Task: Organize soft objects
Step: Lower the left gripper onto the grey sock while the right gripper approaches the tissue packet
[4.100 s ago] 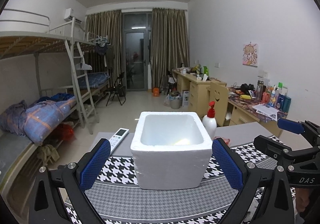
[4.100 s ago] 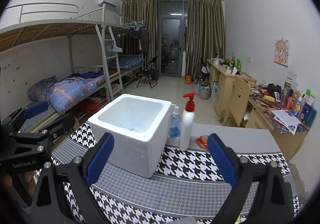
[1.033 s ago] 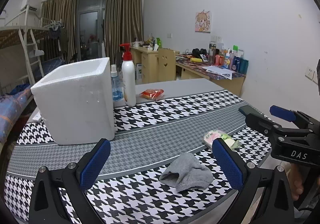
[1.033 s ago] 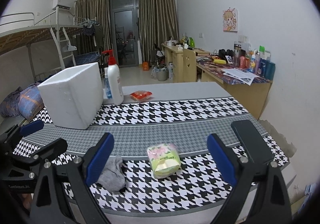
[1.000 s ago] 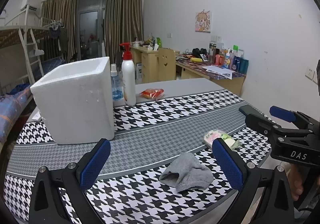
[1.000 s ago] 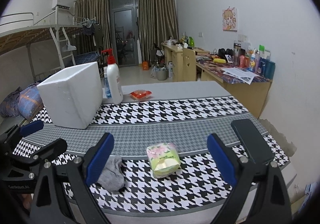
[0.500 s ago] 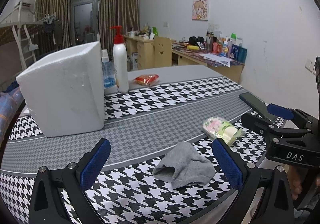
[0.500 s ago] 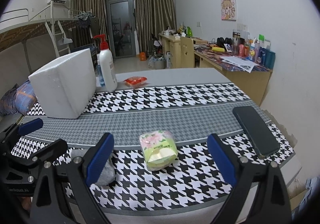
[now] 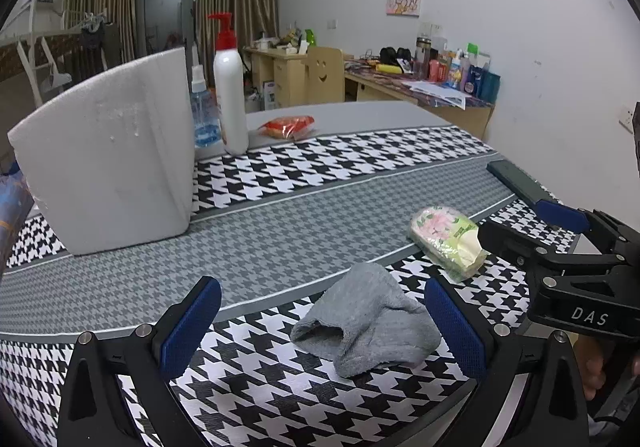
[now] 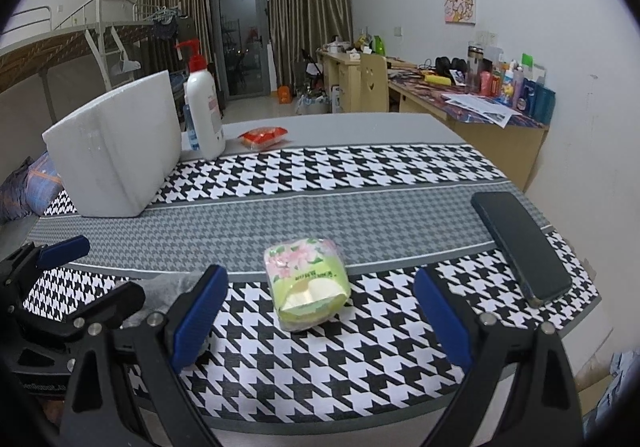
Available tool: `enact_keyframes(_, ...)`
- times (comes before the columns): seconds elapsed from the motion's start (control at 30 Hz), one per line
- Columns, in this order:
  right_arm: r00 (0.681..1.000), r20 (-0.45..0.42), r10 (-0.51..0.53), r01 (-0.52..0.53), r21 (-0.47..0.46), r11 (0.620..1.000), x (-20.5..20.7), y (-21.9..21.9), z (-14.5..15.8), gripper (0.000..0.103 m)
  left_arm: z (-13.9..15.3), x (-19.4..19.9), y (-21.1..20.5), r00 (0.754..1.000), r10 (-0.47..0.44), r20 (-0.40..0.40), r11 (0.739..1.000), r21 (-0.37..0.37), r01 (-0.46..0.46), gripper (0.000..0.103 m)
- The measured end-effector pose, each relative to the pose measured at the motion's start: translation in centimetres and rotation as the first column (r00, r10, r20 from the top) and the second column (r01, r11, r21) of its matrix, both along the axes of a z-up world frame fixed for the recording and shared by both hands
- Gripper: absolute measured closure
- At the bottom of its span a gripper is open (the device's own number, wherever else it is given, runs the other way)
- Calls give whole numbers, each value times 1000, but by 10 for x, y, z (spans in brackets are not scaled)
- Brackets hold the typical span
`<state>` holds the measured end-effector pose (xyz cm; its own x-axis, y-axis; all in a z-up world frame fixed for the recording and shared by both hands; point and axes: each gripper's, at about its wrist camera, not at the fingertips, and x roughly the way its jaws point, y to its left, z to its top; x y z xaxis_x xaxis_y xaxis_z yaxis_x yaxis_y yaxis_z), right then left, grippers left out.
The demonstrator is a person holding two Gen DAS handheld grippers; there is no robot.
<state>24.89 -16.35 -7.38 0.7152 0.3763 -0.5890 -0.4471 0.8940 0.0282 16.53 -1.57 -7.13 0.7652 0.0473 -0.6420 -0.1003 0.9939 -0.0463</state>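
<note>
A crumpled grey sock (image 9: 368, 321) lies on the houndstooth tablecloth (image 9: 280, 239), between the fingers of my open left gripper (image 9: 320, 331). A green and pink tissue pack (image 10: 306, 285) rests just ahead of my open right gripper (image 10: 320, 311), roughly centred between its blue pads. The same tissue pack (image 9: 446, 241) shows to the right in the left wrist view, with the right gripper (image 9: 560, 243) beside it. The sock (image 10: 168, 289) is mostly hidden behind the left gripper (image 10: 68, 279) in the right wrist view. A white foam box (image 9: 108, 163) stands far left on the table.
A black phone (image 10: 520, 243) lies at the right table edge. A white pump bottle (image 10: 205, 115), a blue spray bottle (image 9: 204, 115) and a red snack packet (image 10: 262, 137) sit behind the box. Desks with clutter line the right wall; a bunk bed stands left.
Both grippers turned from facing the foam box toward the near right of the table, then dropped lower and closer to the sock and tissue pack. Both stayed open.
</note>
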Motion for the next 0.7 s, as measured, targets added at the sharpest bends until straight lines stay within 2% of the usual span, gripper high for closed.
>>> enact_keyframes(0.17, 1000, -25, 4, -4, -3, 1000, 8, 1, -6, 7, -8, 7, 2, 999, 1, -35, 1000, -23, -2, 1)
enact_keyframes(0.4, 998, -54, 12, -12, -12, 1000, 15, 2, -16, 7, -18, 15, -4, 996, -19, -83, 1000, -15, 18, 2)
enact_keyframes(0.7, 995, -96, 13, -15, -25, 1000, 27, 6, -26, 7, -28, 25, -8, 990, -39, -139, 999, -5, 38, 21)
